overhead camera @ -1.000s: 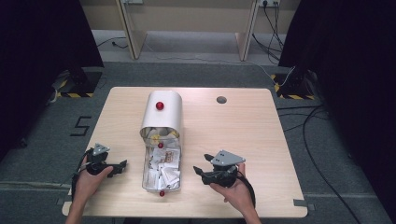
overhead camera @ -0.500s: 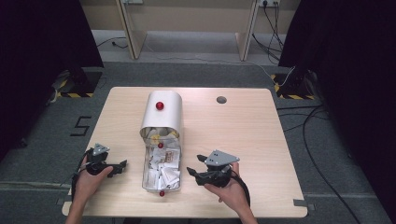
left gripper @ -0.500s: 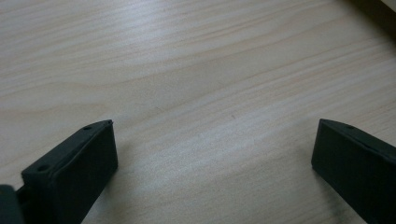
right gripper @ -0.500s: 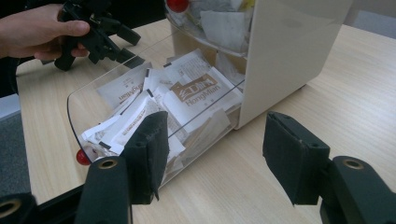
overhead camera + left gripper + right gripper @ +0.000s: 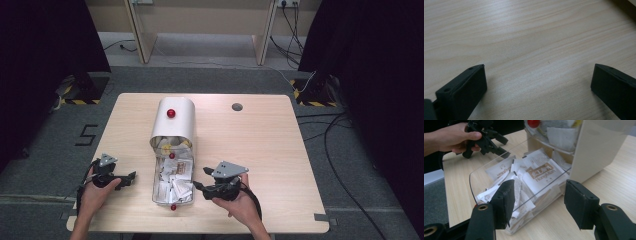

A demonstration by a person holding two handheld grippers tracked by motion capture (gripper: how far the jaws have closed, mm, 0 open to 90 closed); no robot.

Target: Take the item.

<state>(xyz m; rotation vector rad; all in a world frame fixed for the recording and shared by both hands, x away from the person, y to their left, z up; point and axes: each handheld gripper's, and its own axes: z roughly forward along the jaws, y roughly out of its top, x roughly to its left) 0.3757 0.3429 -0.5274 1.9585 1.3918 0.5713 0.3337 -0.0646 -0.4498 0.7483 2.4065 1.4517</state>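
Observation:
A white curved-top box [image 5: 175, 120] with a red knob [image 5: 171, 113] lies mid-table. A clear tray [image 5: 156, 186] full of white sachets [image 5: 175, 180] stands drawn out of it toward me. My right gripper [image 5: 200, 179] is open just right of the tray. In the right gripper view its jaws [image 5: 539, 195] stand apart facing the tray's clear wall [image 5: 481, 177], the printed sachets [image 5: 541, 173] and the white box [image 5: 596, 145]. My left gripper [image 5: 131, 176] rests left of the tray, open over bare wood, as its own view [image 5: 537, 75] confirms.
The wooden table [image 5: 270, 150] has a round cable hole [image 5: 237, 106] at the back right. A small red knob [image 5: 173, 207] marks the tray's near end. The other hand and gripper [image 5: 485, 138] sit beyond the tray. Cables lie on the floor to the right.
My right gripper has moved left, closing in on the clear tray's side. The left gripper has stayed where it was.

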